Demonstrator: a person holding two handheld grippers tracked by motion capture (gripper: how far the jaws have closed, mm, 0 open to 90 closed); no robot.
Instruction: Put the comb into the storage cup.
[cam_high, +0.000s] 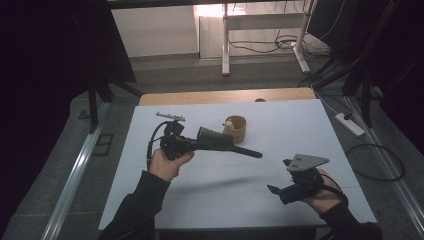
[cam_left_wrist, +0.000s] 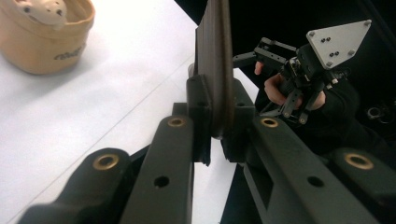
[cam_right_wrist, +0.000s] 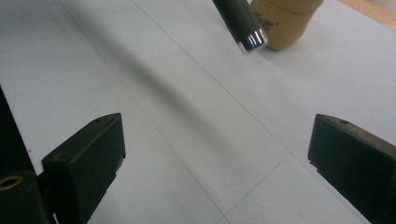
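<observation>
You have one black folded umbrella (cam_high: 220, 140), one tan cup (cam_high: 236, 128) with a small figure (cam_high: 228, 127) in it, and two grippers over one white table (cam_high: 280, 120). Your left gripper (cam_high: 197, 144) is pressed together, pinching the umbrella near its handle end, and holds it above the table, its tip pointing toward 4 o'clock in the high view. The cup stands at 1 o'clock from that gripper, just behind the umbrella and well inside the far edge. Your right gripper (cam_right_wrist: 215, 163) has its jaws spread wide with nothing between them, only bare tabletop; it hangs near the table's near right corner. Open white surface runs between your two hands and out to the right edge. The umbrella's metal-capped tip (cam_right_wrist: 252, 39) shows in the right gripper view at 12 o'clock, next to the cup.
</observation>
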